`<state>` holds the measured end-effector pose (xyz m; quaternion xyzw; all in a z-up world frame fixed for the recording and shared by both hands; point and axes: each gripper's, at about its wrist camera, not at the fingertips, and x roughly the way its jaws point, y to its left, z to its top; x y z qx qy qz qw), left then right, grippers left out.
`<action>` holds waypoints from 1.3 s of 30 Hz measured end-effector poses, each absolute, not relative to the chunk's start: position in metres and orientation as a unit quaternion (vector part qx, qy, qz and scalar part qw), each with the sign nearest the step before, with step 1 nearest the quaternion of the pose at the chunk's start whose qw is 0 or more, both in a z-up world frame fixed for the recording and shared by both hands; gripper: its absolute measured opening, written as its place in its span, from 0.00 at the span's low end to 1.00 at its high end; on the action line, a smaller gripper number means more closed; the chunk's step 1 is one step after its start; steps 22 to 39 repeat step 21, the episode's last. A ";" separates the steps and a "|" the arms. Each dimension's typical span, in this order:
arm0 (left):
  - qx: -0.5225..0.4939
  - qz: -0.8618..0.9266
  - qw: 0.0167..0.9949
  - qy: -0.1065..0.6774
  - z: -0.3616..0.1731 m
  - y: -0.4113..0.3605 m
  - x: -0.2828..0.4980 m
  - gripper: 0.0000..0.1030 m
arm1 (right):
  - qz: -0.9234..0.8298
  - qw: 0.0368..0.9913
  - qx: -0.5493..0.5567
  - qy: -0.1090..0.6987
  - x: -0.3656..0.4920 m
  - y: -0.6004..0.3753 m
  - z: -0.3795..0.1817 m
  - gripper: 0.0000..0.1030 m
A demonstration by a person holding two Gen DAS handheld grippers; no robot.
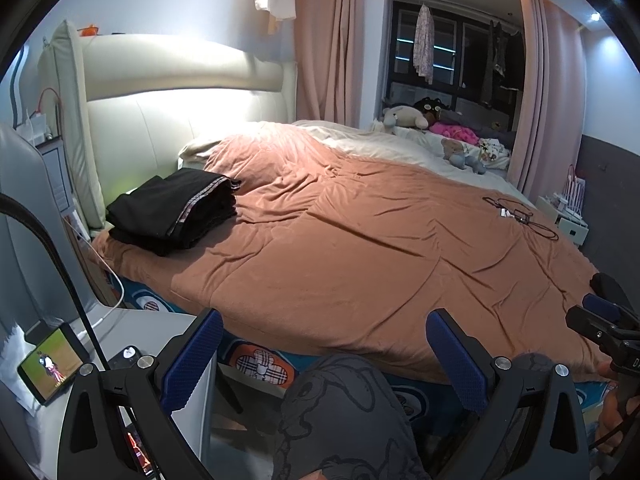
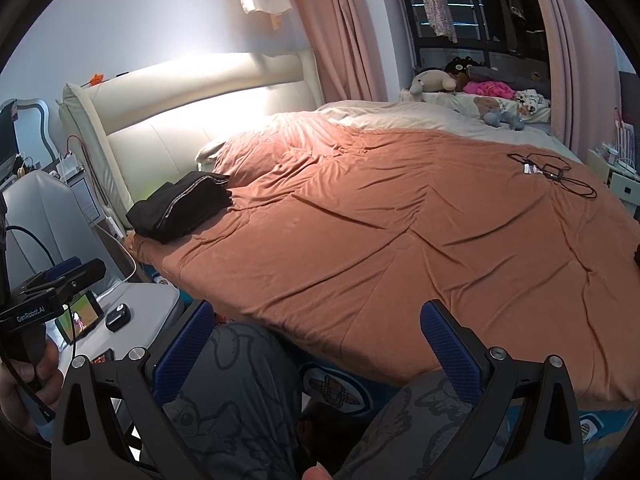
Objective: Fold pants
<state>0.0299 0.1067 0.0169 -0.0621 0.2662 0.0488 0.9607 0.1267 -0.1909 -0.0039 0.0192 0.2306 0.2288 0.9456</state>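
- Left gripper (image 1: 324,354) and right gripper (image 2: 316,344): both jaws spread wide, holding nothing, hovering off the bed's near edge over the person's knees (image 2: 240,392).
- Black pants (image 1: 174,212), folded into a flat stack, sit at the blanket's headboard-side corner.
- Brown blanket (image 1: 360,240): soft, wrinkled, middle bare.
- Thin black cable (image 1: 520,216) lies near the far edge.
- Padded cream headboard (image 1: 160,92).
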 end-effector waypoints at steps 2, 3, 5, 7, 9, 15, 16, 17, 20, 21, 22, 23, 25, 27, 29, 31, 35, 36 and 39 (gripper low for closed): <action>-0.063 0.049 0.961 0.265 0.019 0.106 0.030 0.99 | 0.228 0.946 0.020 0.228 0.125 -0.191 -0.003 1.00; -0.065 0.047 0.961 0.265 0.020 0.105 0.030 0.99 | 0.227 0.947 0.021 0.226 0.125 -0.192 -0.003 1.00; -0.066 0.044 0.962 0.261 0.022 0.105 0.028 0.99 | 0.226 0.948 0.023 0.222 0.124 -0.194 -0.001 1.00; -0.060 0.044 0.964 0.254 0.026 0.102 0.026 0.99 | 0.225 0.949 0.027 0.218 0.122 -0.197 -0.002 1.00; -0.055 0.040 0.966 0.248 0.029 0.100 0.024 0.99 | 0.224 0.950 0.030 0.214 0.120 -0.198 -0.002 1.00; -0.052 0.025 0.971 0.234 0.035 0.097 0.025 0.99 | 0.217 0.954 0.027 0.207 0.117 -0.199 -0.002 1.00; -0.052 0.022 0.971 0.232 0.035 0.097 0.025 0.99 | 0.216 0.954 0.026 0.206 0.116 -0.199 -0.002 1.00; -0.052 0.019 0.971 0.231 0.036 0.097 0.026 0.99 | 0.215 0.954 0.026 0.206 0.116 -0.199 -0.003 1.00; -0.053 0.014 0.972 0.227 0.036 0.096 0.026 0.99 | 0.209 0.955 0.024 0.208 0.115 -0.198 -0.004 1.00; -0.053 0.010 0.972 0.228 0.037 0.097 0.028 1.00 | 0.206 0.956 0.023 0.209 0.115 -0.197 -0.004 1.00; -0.053 0.010 0.972 0.228 0.037 0.097 0.028 1.00 | 0.206 0.956 0.023 0.209 0.115 -0.197 -0.004 1.00; -0.053 0.010 0.972 0.228 0.037 0.097 0.028 1.00 | 0.206 0.956 0.023 0.209 0.115 -0.197 -0.004 1.00; -0.053 0.010 0.972 0.228 0.037 0.097 0.028 1.00 | 0.206 0.956 0.023 0.209 0.115 -0.197 -0.004 1.00; -0.053 0.010 0.972 0.228 0.037 0.097 0.028 1.00 | 0.206 0.956 0.023 0.209 0.115 -0.197 -0.004 1.00; -0.053 0.010 0.972 0.228 0.037 0.097 0.028 1.00 | 0.206 0.956 0.023 0.209 0.115 -0.197 -0.004 1.00; -0.053 0.010 0.972 0.228 0.037 0.097 0.028 1.00 | 0.206 0.956 0.023 0.209 0.115 -0.197 -0.004 1.00; -0.053 0.010 0.972 0.228 0.037 0.097 0.028 1.00 | 0.206 0.956 0.023 0.209 0.115 -0.197 -0.004 1.00; -0.053 0.010 0.972 0.228 0.037 0.097 0.028 1.00 | 0.206 0.956 0.023 0.209 0.115 -0.197 -0.004 1.00; -0.053 0.010 0.972 0.228 0.037 0.097 0.028 1.00 | 0.206 0.956 0.023 0.209 0.115 -0.197 -0.004 1.00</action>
